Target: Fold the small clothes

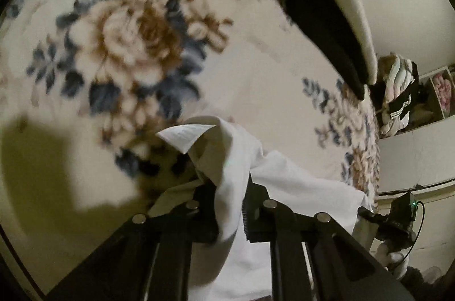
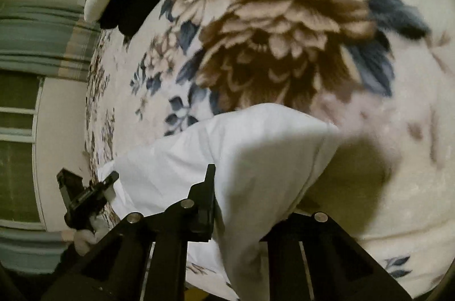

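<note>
White garment [image 1: 233, 147] pinched in both left tongs [image 1: 227, 187] and right tongs [image 2: 239, 201], lifted above floral blanket [image 2: 284, 31]; fold barely begun, folded stack [image 1: 327, 25] beyond.

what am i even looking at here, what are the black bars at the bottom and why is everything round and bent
Each picture comes from a fisheye camera mounted on a hand-held gripper, which bends the view. The black bars are each gripper's two fingers. The left gripper and right gripper each pinch the same white garment, lifted above a floral blanket. Folded dark and white clothes lie stacked at the blanket's far edge. In the right view, the other gripper shows at lower left.
</note>
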